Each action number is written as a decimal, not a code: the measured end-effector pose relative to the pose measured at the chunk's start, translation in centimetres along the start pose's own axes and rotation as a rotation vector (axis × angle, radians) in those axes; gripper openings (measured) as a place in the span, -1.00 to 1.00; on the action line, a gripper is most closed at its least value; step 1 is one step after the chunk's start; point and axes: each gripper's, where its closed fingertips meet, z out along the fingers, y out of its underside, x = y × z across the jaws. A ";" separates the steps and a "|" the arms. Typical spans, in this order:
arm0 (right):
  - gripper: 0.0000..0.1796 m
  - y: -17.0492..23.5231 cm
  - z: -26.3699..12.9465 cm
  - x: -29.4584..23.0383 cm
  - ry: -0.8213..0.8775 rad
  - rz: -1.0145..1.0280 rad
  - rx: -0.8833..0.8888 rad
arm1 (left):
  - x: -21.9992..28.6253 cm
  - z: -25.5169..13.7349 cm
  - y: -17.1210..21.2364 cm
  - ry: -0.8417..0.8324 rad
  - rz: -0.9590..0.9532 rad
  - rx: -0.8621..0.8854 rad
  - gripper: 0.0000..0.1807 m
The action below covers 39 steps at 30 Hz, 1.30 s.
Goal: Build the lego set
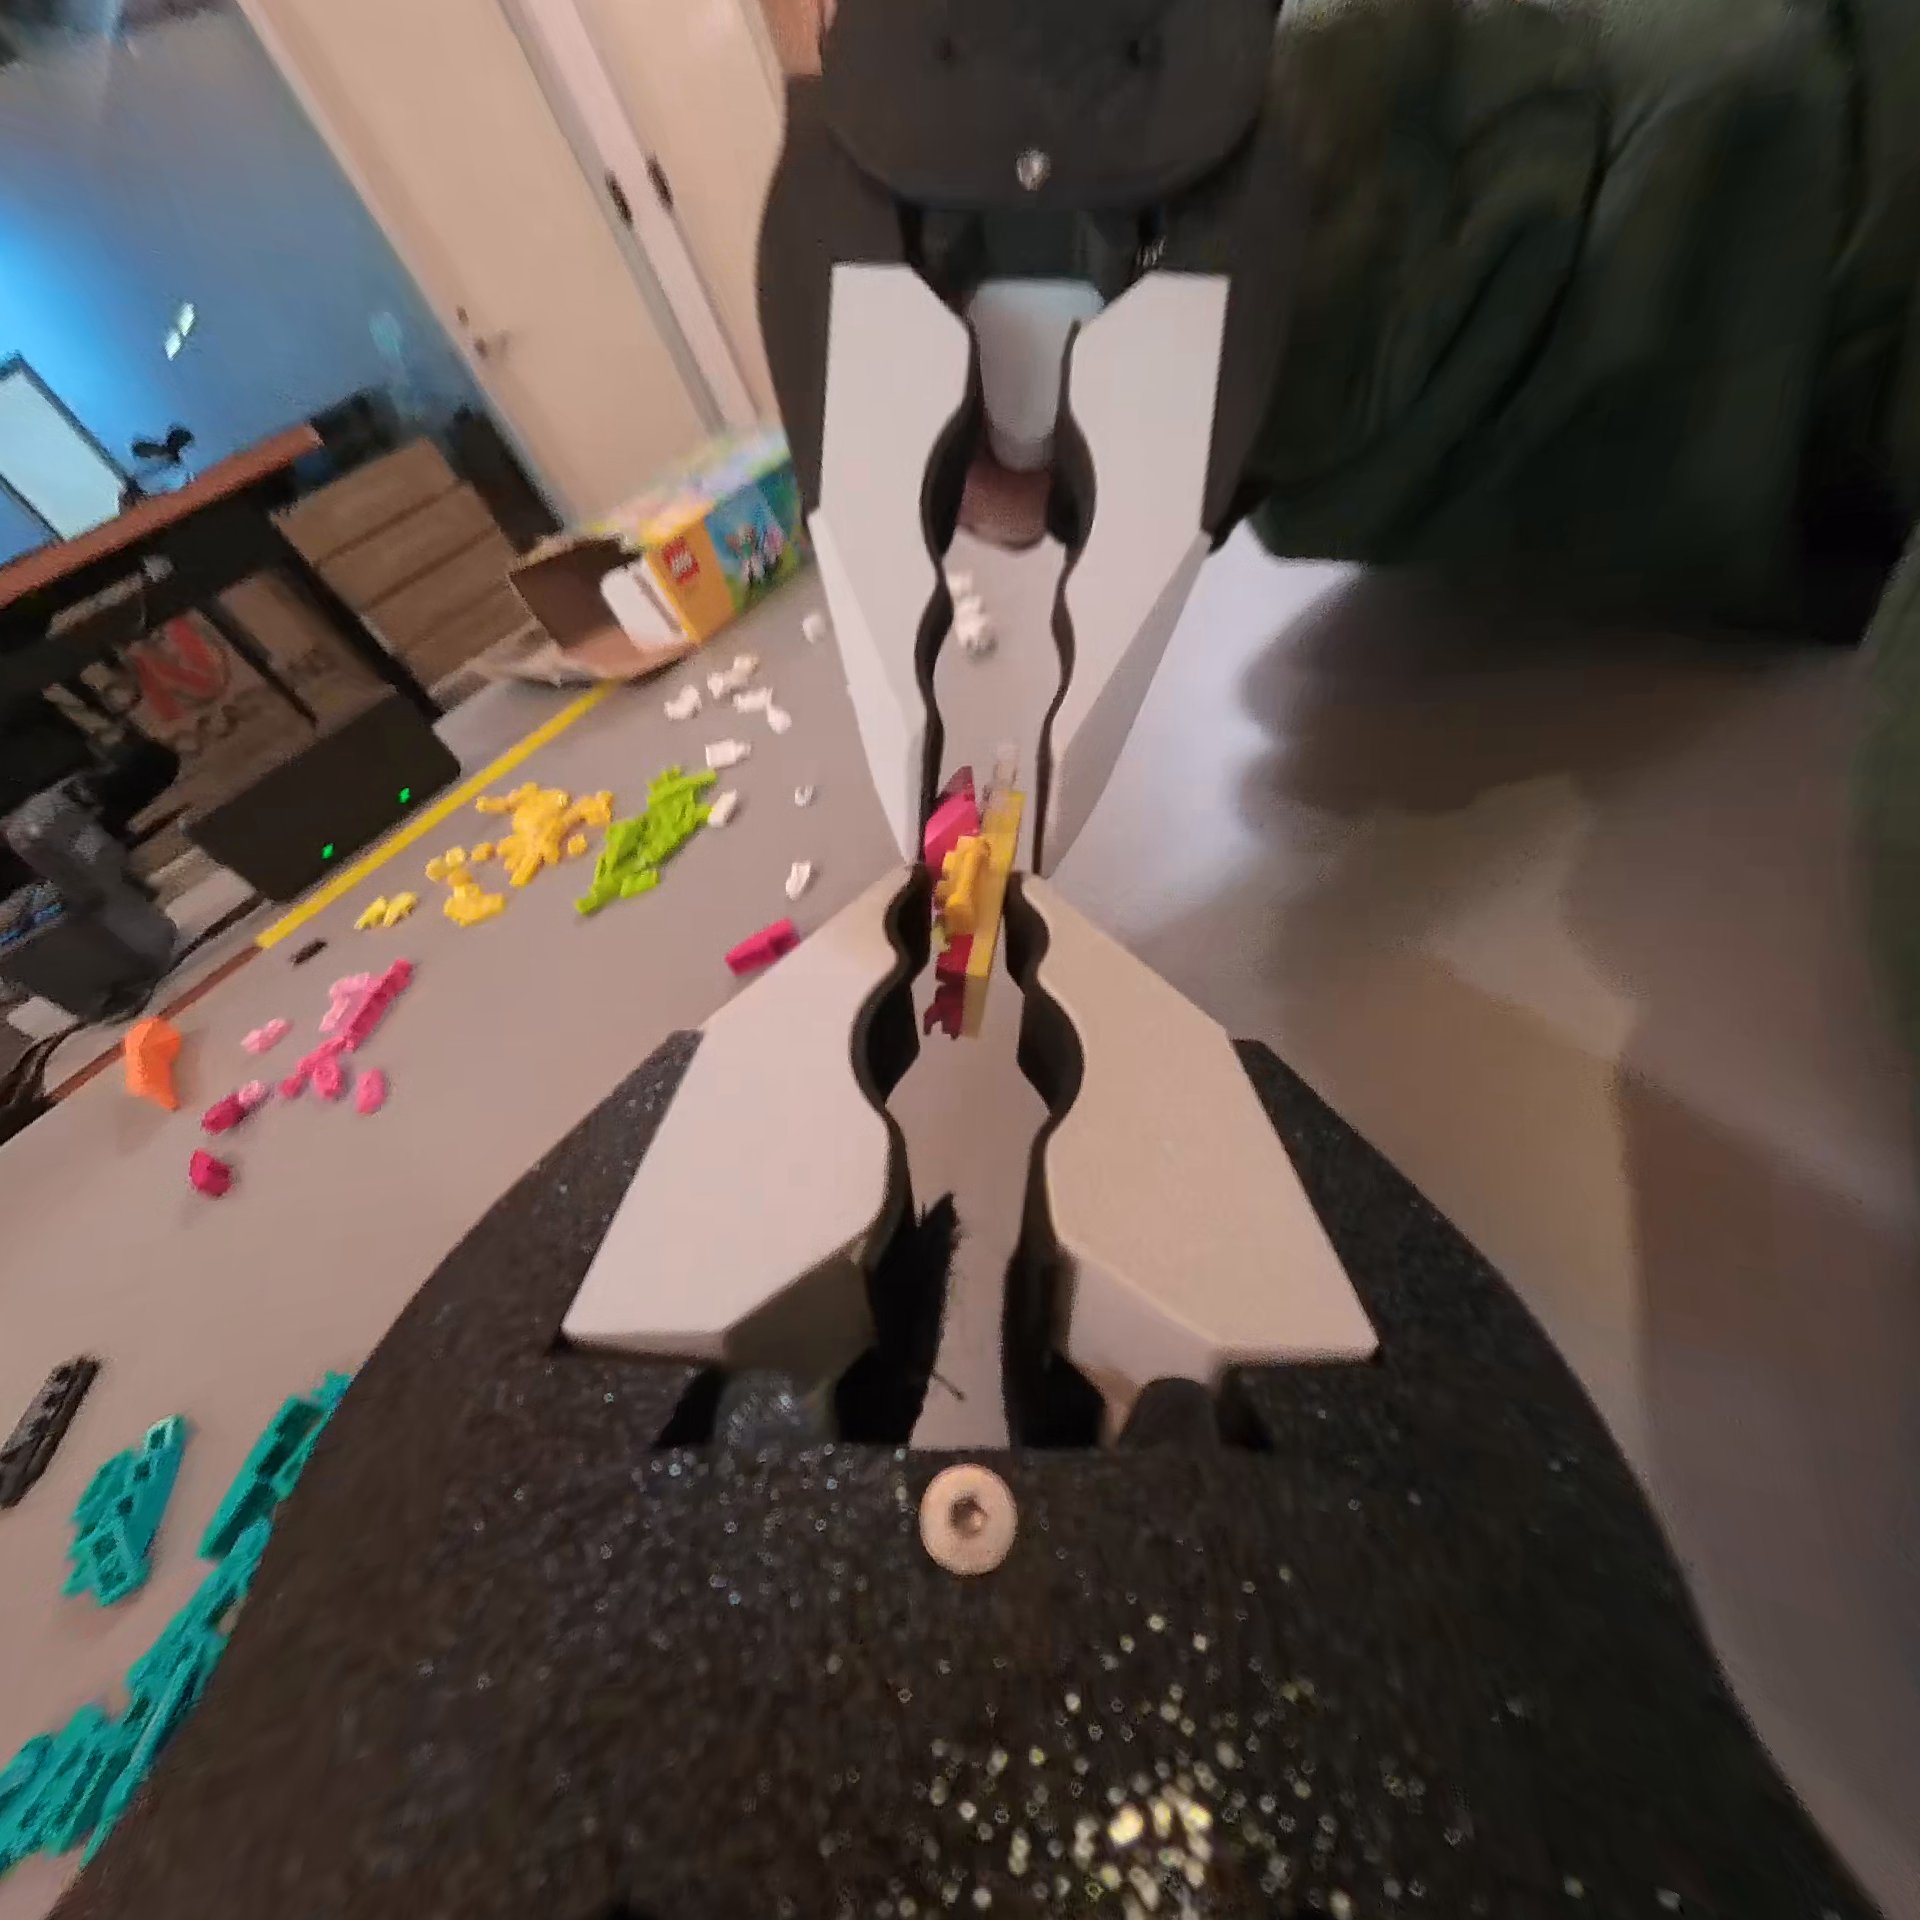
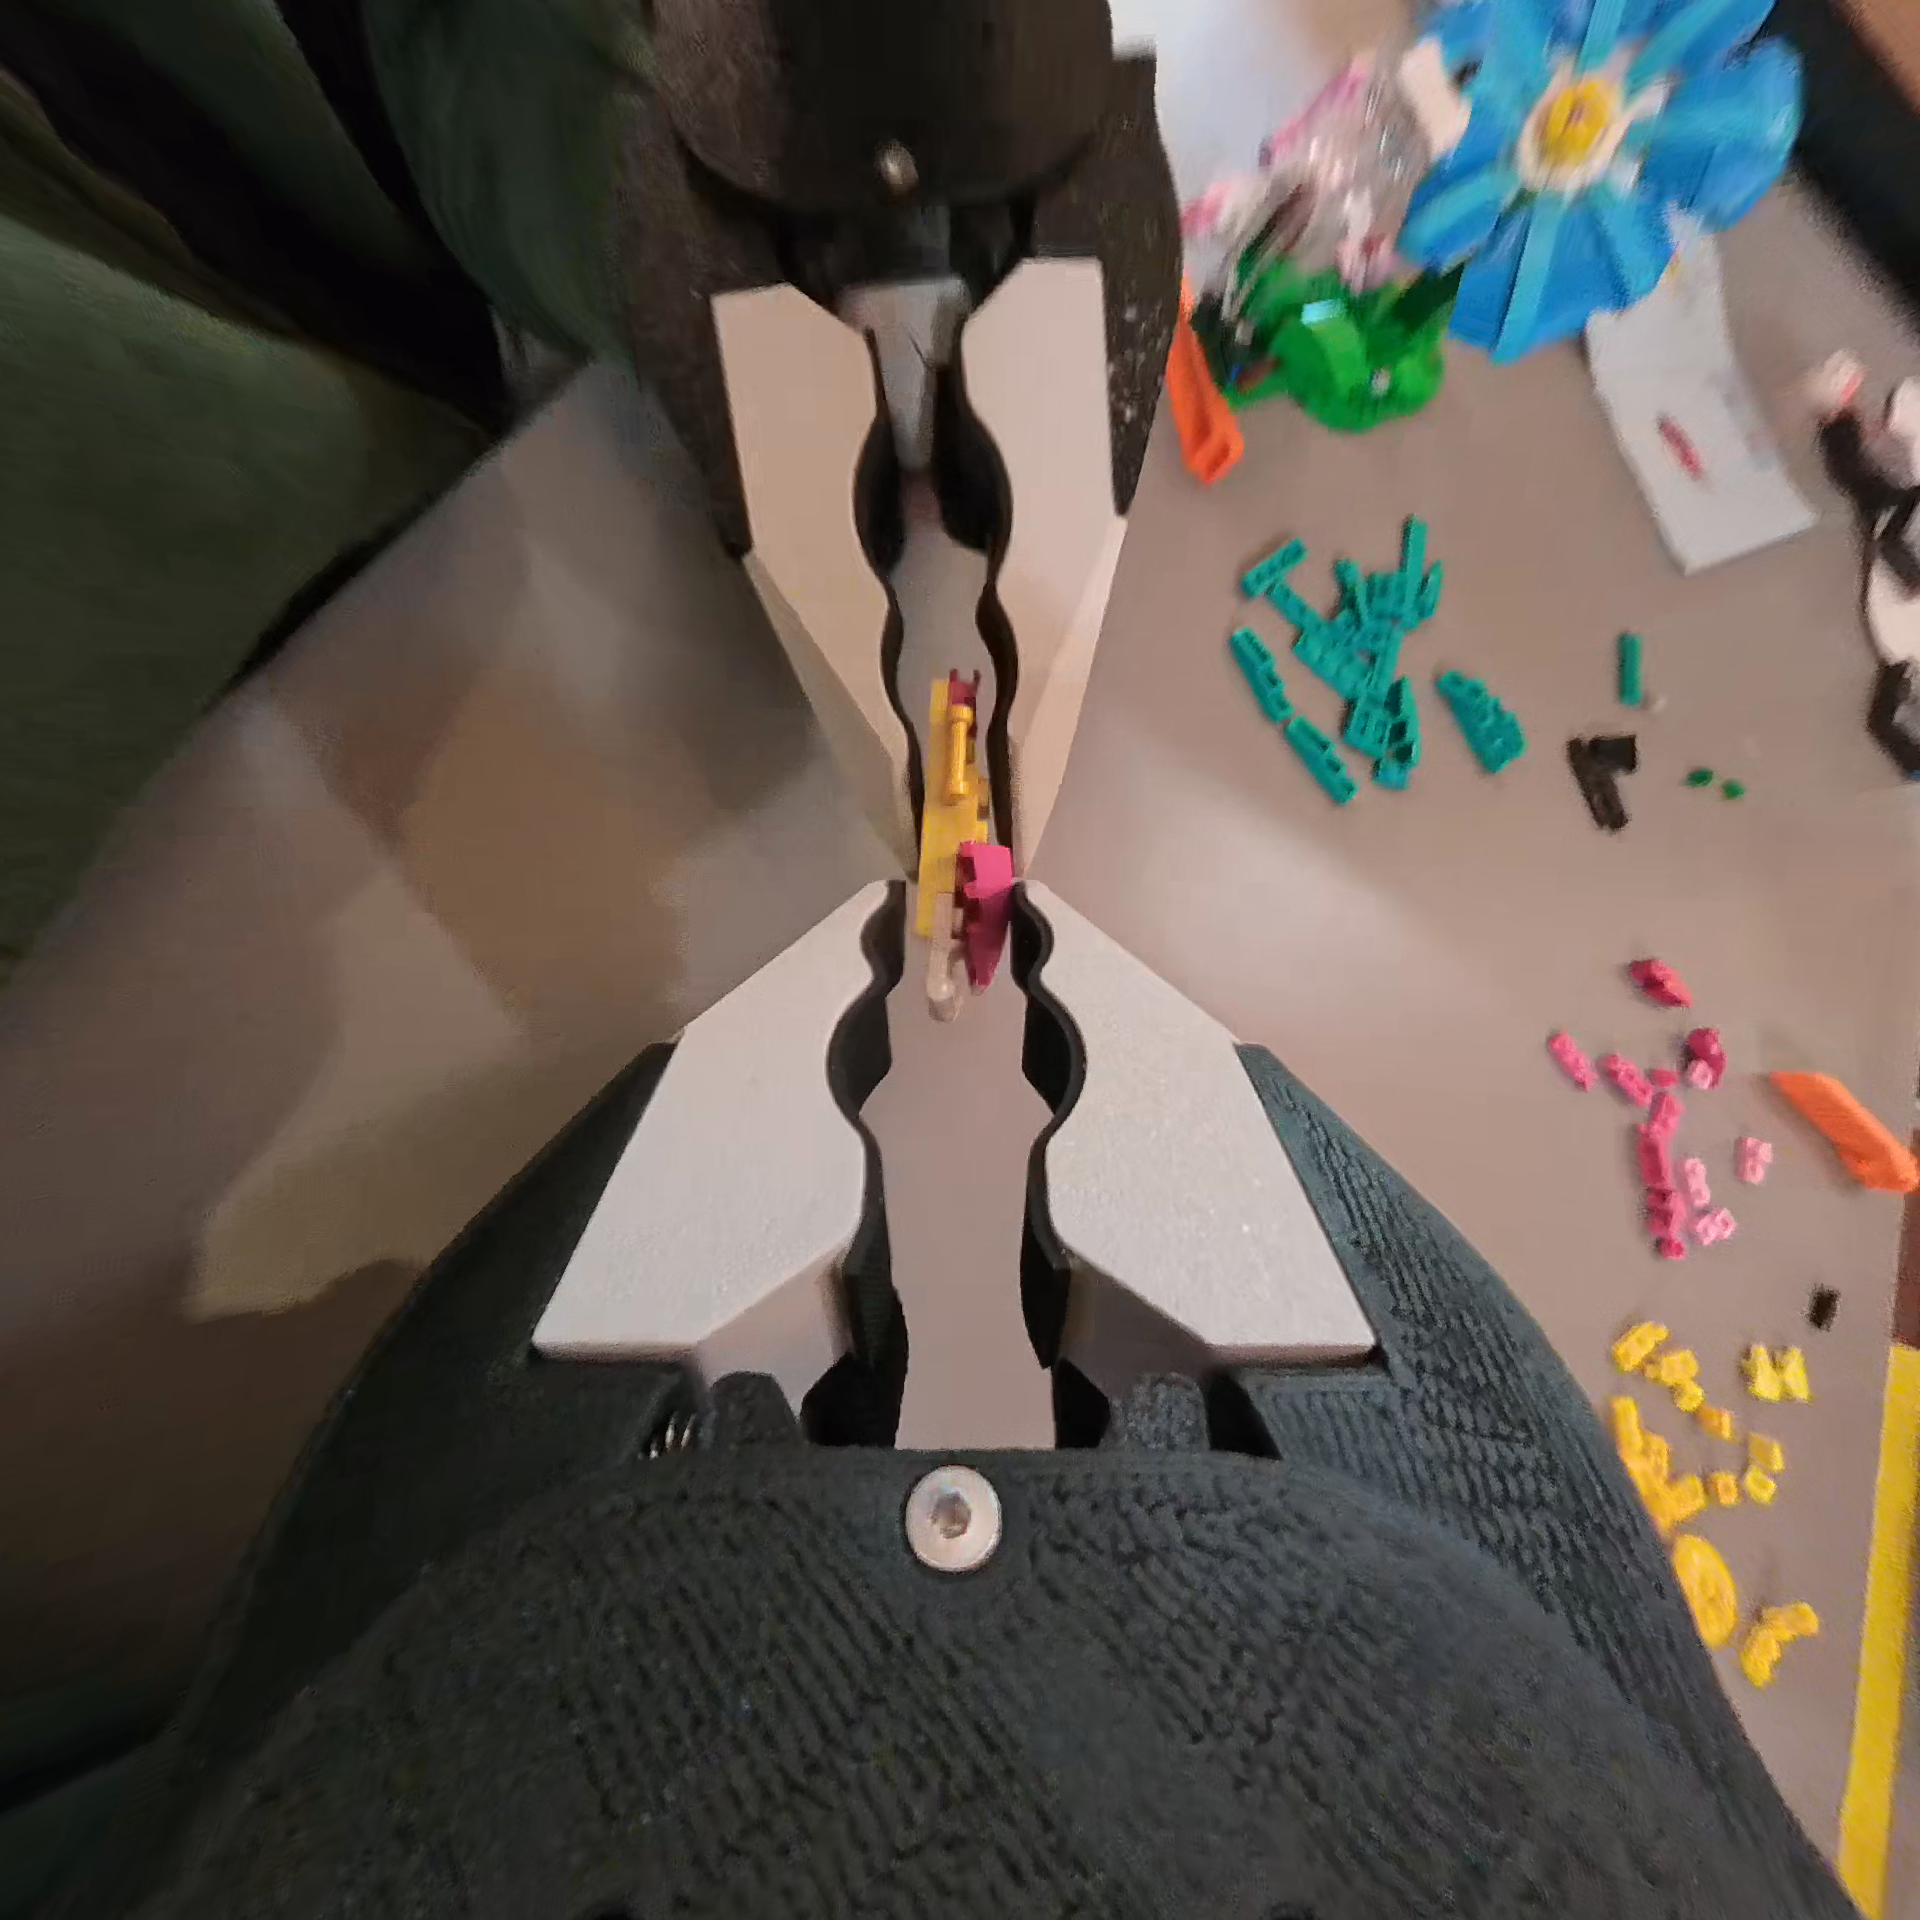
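Observation:
A small lego assembly, a yellow plate (image 1: 995, 935) with magenta pieces (image 1: 951, 826) and a small gold part, hangs in the air between both grippers. The grippers face each other tip to tip. My left gripper (image 1: 964, 891) is shut on one end of the assembly. My right gripper (image 2: 951, 899) is shut on the other end, where the magenta piece (image 2: 985, 899) sits on the yellow plate (image 2: 940, 831). The right gripper (image 1: 982, 847) shows opposite in the left wrist view, and the left gripper (image 2: 961, 831) opposite in the right wrist view. Both views are motion-blurred.
Sorted piles lie on the grey surface below: yellow (image 1: 540, 831), lime green (image 1: 644, 842), pink (image 1: 332, 1039), teal (image 2: 1361, 665), white (image 1: 738, 696). A built blue flower (image 2: 1590, 156) stands by a booklet (image 2: 1694, 436). There is an orange tool (image 2: 1844, 1127), a lego box (image 1: 717, 561), and a dark green sleeve (image 1: 1558, 312). Less than 4 cm separates the two grippers' tips.

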 end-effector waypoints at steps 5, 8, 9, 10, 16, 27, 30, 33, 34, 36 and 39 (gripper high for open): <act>-0.82 -2.1 -1.5 0.0 0.004 -0.022 0.141 | 0.0 -1.3 -2.4 0.032 -0.029 0.168 -0.88; -0.83 -3.2 -2.0 0.1 0.020 -0.048 0.213 | 0.0 -2.0 -3.4 0.054 -0.060 0.248 -0.87; -0.84 -3.4 -2.0 0.1 0.026 -0.054 0.220 | -0.1 -2.1 -3.5 0.057 -0.064 0.258 -0.87; -0.84 -3.4 -2.0 0.1 0.033 -0.062 0.217 | -0.1 -2.1 -3.6 0.055 -0.061 0.262 -0.87; -0.85 -3.4 -1.9 0.0 0.054 -0.099 0.176 | -0.2 -2.3 -4.3 0.010 -0.024 0.308 -0.73; -0.84 -3.3 -1.5 0.2 0.035 -0.047 0.188 | -0.1 -2.3 -3.8 -0.008 0.048 0.256 -0.85; -0.85 -3.7 -1.7 0.0 0.029 -0.056 0.227 | 0.1 -2.4 -4.0 0.016 0.027 0.274 -0.85; -0.85 -3.8 -1.9 0.0 0.033 -0.078 0.253 | 0.2 -2.5 -4.2 0.020 0.034 0.286 -0.85; -0.85 -3.9 -1.9 0.0 0.037 -0.086 0.260 | 0.2 -2.6 -4.3 0.023 0.024 0.292 -0.85; -0.85 -3.9 -1.9 0.0 0.050 -0.098 0.250 | 0.2 -2.6 -4.2 0.028 0.017 0.293 -0.85; -0.85 -3.7 -1.8 0.0 0.059 -0.115 0.212 | 0.2 -2.6 -4.2 0.023 0.026 0.288 -0.85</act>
